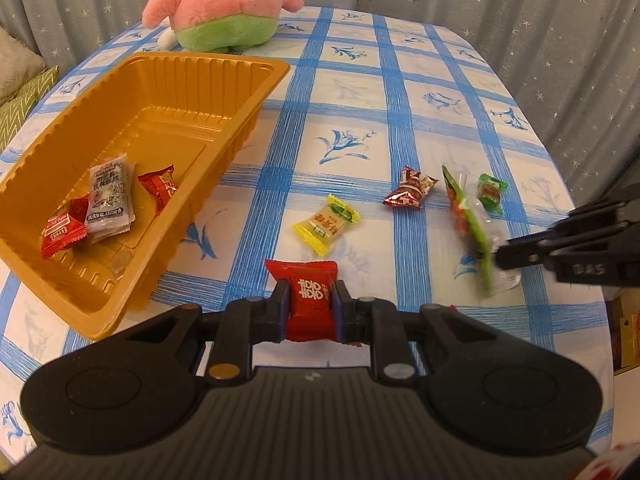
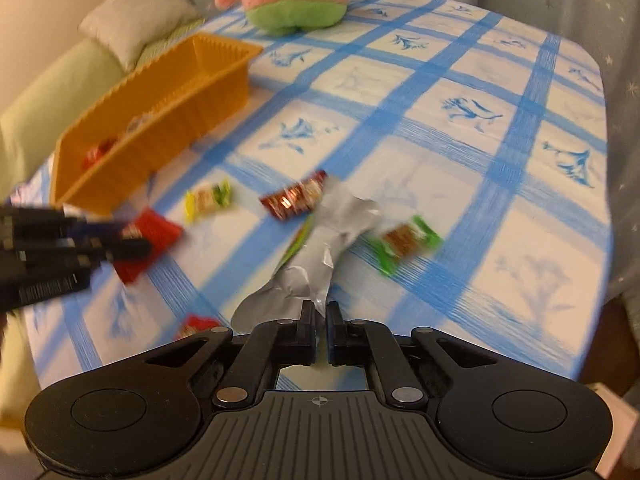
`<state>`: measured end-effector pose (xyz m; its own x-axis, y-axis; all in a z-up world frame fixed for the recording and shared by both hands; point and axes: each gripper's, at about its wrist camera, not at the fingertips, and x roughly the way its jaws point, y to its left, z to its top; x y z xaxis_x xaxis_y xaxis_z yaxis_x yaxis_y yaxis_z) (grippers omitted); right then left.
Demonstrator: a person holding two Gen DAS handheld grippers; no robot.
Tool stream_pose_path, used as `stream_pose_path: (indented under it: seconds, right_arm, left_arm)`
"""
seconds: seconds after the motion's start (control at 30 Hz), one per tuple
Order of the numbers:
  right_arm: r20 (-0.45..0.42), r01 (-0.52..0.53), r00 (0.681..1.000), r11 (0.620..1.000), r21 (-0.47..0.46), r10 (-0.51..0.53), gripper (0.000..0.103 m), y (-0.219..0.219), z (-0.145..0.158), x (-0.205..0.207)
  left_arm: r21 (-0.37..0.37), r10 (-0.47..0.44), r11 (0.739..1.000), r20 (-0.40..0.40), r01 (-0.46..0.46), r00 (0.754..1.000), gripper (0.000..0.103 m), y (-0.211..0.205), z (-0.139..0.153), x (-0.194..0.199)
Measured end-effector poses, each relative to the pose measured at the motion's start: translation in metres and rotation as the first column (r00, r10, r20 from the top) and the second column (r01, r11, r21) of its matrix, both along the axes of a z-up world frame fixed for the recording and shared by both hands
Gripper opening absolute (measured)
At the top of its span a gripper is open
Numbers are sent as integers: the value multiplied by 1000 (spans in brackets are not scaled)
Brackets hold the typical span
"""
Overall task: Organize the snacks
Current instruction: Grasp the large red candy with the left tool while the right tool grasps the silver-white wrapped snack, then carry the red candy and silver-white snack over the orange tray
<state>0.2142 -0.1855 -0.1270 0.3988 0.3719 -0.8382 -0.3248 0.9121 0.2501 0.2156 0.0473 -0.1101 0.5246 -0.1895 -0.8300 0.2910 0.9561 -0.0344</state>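
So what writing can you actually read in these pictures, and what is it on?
"DAS": raised letters on the right gripper.
"囍囍": white characters on the red candy held in the left gripper.
Yellow candy: printed characters, too small to read.
Grey packet in the orange tray: print too small.
Other wrappers: blurred.

place: likely home | signs: plush toy, cushions, checked tablecloth, starry curtain

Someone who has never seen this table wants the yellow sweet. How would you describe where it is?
Start at the orange tray on the blue-checked tablecloth. On the cloth just to its right lie loose snacks; the yellow sweet is the one nearest the tray. It is the only yellow wrapper, its neighbours being red, brown or green.
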Motion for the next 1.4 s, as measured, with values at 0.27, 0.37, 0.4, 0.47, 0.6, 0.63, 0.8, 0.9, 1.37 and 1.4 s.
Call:
stream_pose_path:
  seconds: [0.27,0.37,0.4,0.47,0.6,0.63,0.8,0.9,1.37,1.4]
  right_arm:
    - [-39,104,994,989,101,-101,51,-26,10,1]
    - [11,110,994,988,106,-112,63,-16,15,0]
    - [19,102,994,990,94,-104,63,-10,14,1]
    - [28,89,995,993,74,-91,63,2,11,3]
    - [61,65,996,998,27,-67,62,24,3,9]
    - [68,59,996,998,13,-60,59,28,1,10]
    - [97,38,995,998,-54,-32,45,40,-5,12]
    - [104,31,994,997,-77,-23,32,42,-5,13]
    - [97,30,995,999,-38,-27,27,35,2,9]
    - [97,32,995,999,-30,-29,27,34,3,10]
  left_arm:
    - [-10,14,1000,-14,-14,1000,20,3,-2,0]
    - [-15,17,1000,-13,-17,1000,20,3,-1,0]
    - [-16,19,1000,-14,-19,1000,20,3,-2,1]
    - [-11,27,1000,-17,-27,999,20,3,-3,2]
    - [-18,23,1000,-23,-24,999,26,1,-4,3]
    - [-16,20,1000,-21,-20,1000,28,0,-5,3]
    - [1,28,1000,-26,-28,999,29,-3,-8,6]
    - [19,25,1000,-30,-25,999,29,-4,-10,7]
    - [37,30,999,-35,-29,999,23,-5,-10,4]
    - [32,32,999,-30,-31,999,23,-4,-8,4]
